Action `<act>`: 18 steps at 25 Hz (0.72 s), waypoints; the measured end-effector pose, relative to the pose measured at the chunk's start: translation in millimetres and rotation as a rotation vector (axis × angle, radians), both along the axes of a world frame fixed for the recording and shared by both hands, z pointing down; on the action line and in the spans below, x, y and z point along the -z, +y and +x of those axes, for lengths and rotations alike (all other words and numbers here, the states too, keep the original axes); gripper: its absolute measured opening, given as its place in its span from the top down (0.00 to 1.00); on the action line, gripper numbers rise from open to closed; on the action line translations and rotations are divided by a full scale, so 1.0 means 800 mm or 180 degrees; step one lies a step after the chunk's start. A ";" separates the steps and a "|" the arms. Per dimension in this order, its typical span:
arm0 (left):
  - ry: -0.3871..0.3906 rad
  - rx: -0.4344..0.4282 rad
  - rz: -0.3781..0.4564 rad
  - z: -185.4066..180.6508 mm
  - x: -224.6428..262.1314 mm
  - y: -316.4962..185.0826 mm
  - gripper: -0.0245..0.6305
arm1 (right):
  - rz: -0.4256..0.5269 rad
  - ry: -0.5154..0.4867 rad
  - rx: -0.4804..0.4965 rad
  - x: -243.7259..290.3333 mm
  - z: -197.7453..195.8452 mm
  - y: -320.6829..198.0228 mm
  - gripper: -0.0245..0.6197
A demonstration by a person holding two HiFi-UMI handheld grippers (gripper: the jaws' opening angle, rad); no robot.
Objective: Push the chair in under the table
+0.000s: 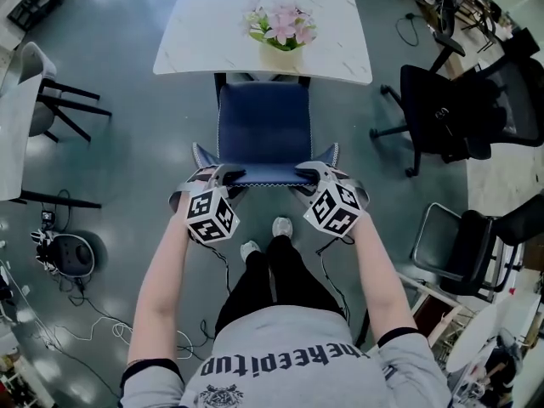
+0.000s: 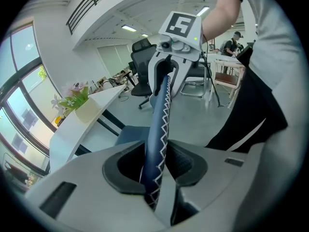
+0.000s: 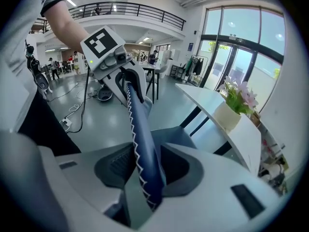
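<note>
A blue chair (image 1: 263, 124) with white zigzag stitching stands at the white marble table (image 1: 204, 24), its seat front at the table's near edge. Both grippers sit on the top edge of its backrest (image 1: 268, 177). My left gripper (image 1: 223, 177) is at the left end. In the left gripper view the backrest (image 2: 159, 124) runs between its jaws (image 2: 161, 167) with a gap beside the pads. My right gripper (image 1: 313, 175) is at the right end. There too the backrest (image 3: 140, 139) lies loosely between the open jaws (image 3: 147, 170).
A pot of pink flowers (image 1: 282, 28) stands on the table's near side. Black office chairs (image 1: 442, 117) and a folding chair (image 1: 463, 245) are to the right. At the left are another white table (image 1: 13, 117), a floor device (image 1: 68, 253) and cables. The person's feet (image 1: 280, 226) are just behind the chair.
</note>
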State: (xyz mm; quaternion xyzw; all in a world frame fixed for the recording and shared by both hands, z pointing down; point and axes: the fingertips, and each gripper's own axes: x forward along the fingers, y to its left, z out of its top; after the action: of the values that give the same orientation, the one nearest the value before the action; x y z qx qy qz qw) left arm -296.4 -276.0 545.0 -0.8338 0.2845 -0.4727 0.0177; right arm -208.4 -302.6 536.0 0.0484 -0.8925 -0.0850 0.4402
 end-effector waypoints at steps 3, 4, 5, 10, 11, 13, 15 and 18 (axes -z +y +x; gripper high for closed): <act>-0.0019 -0.0036 0.0060 0.000 0.004 0.002 0.77 | 0.0065 0.0083 -0.0014 0.003 0.002 0.000 0.73; -0.0005 -0.0043 0.0084 0.000 0.006 0.003 0.77 | 0.0096 0.0097 -0.0023 0.005 0.002 0.001 0.73; 0.0017 -0.0048 0.0112 0.000 0.009 0.004 0.77 | 0.0121 0.0100 -0.0038 0.006 0.003 0.002 0.73; 0.0133 0.0014 0.0244 -0.002 0.027 0.011 0.78 | 0.0166 0.0005 -0.0199 0.025 0.007 0.009 0.75; 0.0157 0.0051 0.0263 -0.003 0.030 0.013 0.78 | 0.0181 -0.0006 -0.0241 0.027 0.008 0.009 0.75; 0.0168 0.0115 0.0318 -0.002 0.032 0.014 0.78 | 0.0260 0.0032 -0.0292 0.027 0.009 0.011 0.75; 0.0125 0.0128 0.0389 -0.002 0.033 0.014 0.78 | 0.0354 0.0041 -0.0330 0.032 0.010 0.013 0.75; 0.0069 0.0073 0.0430 -0.003 0.038 0.015 0.78 | 0.0410 -0.0206 -0.0474 0.059 0.011 0.013 0.80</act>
State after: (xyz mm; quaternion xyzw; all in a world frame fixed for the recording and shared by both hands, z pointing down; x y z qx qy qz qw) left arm -299.1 -264.0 514.6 -0.8325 0.3254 -0.4436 0.0654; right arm -199.5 -292.4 488.6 0.1456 -0.8929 -0.1076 0.4123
